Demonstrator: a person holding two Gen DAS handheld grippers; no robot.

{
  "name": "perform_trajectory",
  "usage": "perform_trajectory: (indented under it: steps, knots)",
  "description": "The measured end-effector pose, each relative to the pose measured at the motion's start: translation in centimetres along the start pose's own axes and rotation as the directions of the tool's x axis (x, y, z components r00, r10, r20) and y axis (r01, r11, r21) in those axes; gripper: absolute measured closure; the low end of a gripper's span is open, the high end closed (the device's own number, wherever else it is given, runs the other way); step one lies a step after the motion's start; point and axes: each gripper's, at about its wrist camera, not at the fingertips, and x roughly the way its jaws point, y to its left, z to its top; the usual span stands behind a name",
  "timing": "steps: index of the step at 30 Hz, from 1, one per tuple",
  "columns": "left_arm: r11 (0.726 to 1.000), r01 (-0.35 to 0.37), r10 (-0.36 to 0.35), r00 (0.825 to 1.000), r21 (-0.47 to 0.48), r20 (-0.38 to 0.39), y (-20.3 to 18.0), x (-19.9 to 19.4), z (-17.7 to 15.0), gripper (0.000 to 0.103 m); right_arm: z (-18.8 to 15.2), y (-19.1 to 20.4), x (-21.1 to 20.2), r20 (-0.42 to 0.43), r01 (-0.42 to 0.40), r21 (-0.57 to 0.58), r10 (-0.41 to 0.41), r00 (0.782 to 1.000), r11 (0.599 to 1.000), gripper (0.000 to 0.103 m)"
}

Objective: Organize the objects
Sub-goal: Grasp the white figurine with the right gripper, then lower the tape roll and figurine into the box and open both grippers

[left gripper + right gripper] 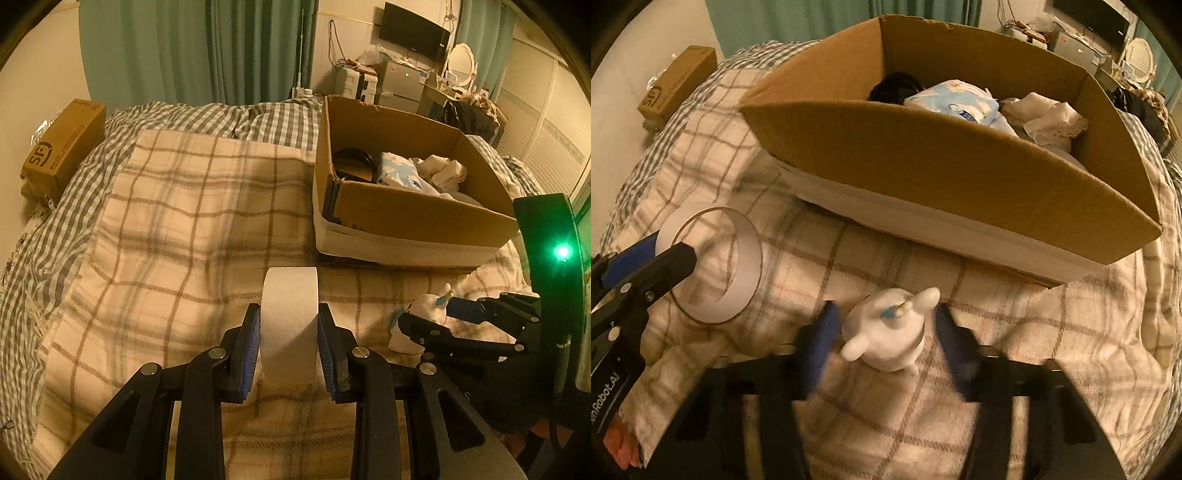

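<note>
two claws: left claw [289, 325] clamps a white tape roll [290, 317], right claw [882, 332] spread around a white figurine [886, 332].

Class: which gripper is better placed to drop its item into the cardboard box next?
Left. Its jaws already clamp the tape roll upright, while the right gripper stands open around the white figurine, not yet gripping. The box lies just ahead.

Dim warm amber light tinting both views, fisheye bending the edges into dark corners, box [413, 218] casting shadow leftward over blanket [177, 221], green LED [562, 252] glaring at right, right gripper [882, 332] and toy [886, 332] smearing with motion blur.
</note>
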Motion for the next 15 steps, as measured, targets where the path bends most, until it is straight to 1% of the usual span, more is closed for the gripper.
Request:
perform_trajectory:
  steps: [6,10,15]
  knots:
    - [1.000,0.014,-0.014,1.000,0.012,0.010,-0.9,-1.9,0.0,0.073,-0.7,0.2,-2.8,0.048,-0.013,-0.012,0.014,0.999,1.000,0.059]
    - [0.999,0.037,-0.037,0.999,0.020,0.031,-1.8,-3.9,0.2,0.073,-1.2,-0.1,-5.9,0.098,-0.012,-0.008,0.013,0.995,1.000,0.059]
    - [0.997,0.065,-0.067,0.996,0.047,0.065,-3.5,-6.9,0.8,0.073,-1.5,-0.7,-10.8,0.178,0.000,0.000,0.000,0.984,1.000,0.059]
